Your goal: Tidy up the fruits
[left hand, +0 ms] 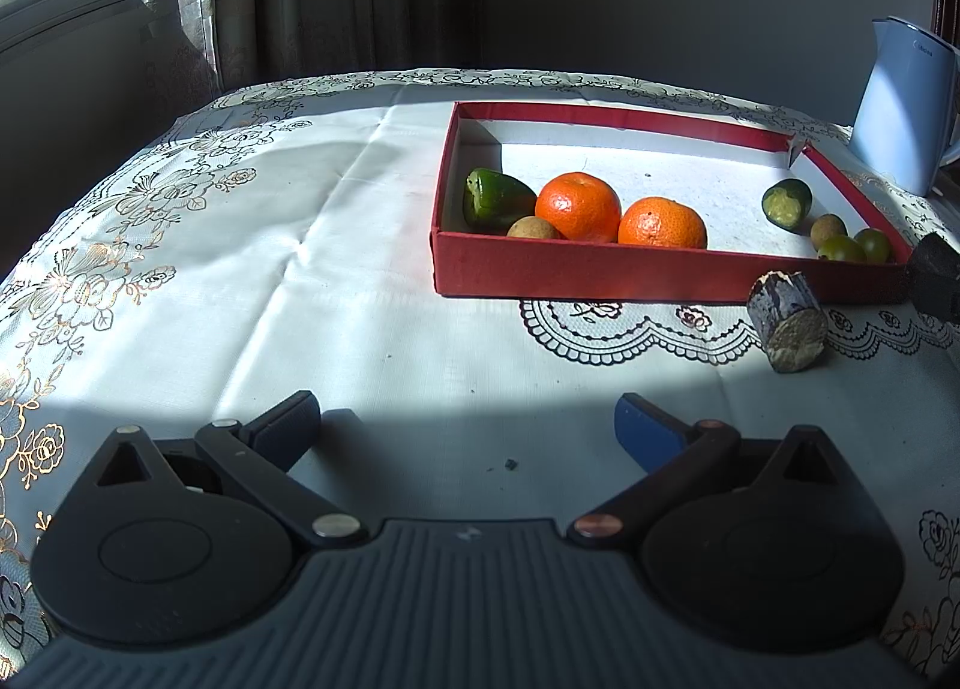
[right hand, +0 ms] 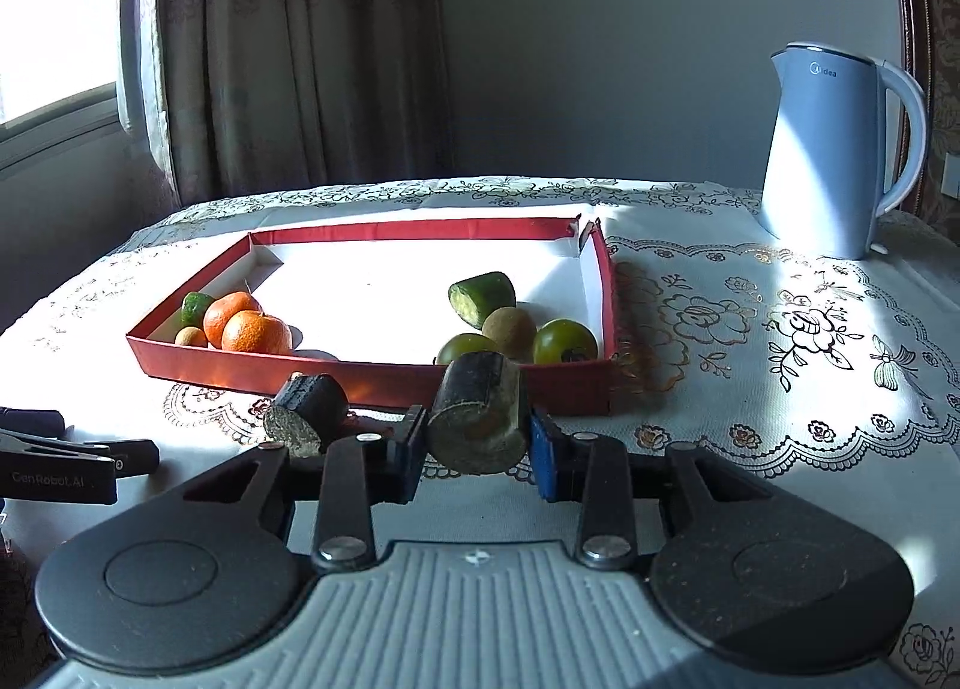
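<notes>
Both wrist cameras look low across the counter (left hand: pixel 300 269) toward the red tray (left hand: pixel 600 272); the right sits nearer, sharing it.

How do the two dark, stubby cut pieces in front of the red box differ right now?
The held dark piece is clamped between the pads of the right hand-held gripper, while the loose dark piece lies free on the tablecloth, nothing gripping it. From the right wrist view, the held one sits straight in front of the red box, and the loose one lies off to its left. Both have dark skin and a pale, rough cut face.
</notes>
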Demonstrator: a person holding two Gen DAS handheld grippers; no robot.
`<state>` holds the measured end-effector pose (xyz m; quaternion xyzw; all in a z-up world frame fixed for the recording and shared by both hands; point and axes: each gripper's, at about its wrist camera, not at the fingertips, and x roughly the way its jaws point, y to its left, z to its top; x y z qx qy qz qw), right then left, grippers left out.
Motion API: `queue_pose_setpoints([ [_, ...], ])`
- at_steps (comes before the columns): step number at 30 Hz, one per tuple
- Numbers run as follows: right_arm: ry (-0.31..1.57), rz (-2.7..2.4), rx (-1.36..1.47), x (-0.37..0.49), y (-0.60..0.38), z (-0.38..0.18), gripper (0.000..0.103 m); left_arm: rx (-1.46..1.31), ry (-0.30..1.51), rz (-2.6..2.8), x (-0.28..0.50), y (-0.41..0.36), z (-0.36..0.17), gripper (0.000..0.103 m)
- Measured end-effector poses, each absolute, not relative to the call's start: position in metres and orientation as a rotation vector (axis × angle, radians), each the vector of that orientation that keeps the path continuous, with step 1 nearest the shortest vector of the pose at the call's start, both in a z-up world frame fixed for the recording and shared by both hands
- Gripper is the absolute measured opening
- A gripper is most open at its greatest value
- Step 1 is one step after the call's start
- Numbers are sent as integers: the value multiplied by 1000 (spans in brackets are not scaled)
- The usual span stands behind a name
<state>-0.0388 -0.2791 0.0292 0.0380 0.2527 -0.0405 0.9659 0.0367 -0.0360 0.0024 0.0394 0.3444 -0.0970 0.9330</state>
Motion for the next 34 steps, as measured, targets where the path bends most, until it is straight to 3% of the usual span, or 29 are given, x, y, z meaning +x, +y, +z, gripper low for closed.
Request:
queue_pose_setpoints([
  [18,416,-60,-12,9,-262,64,33,81,704,-200,36,-36,2,103],
  [34,513,-55,-7,62,-264,30,33,81,704,-200,37,-37,2,103],
])
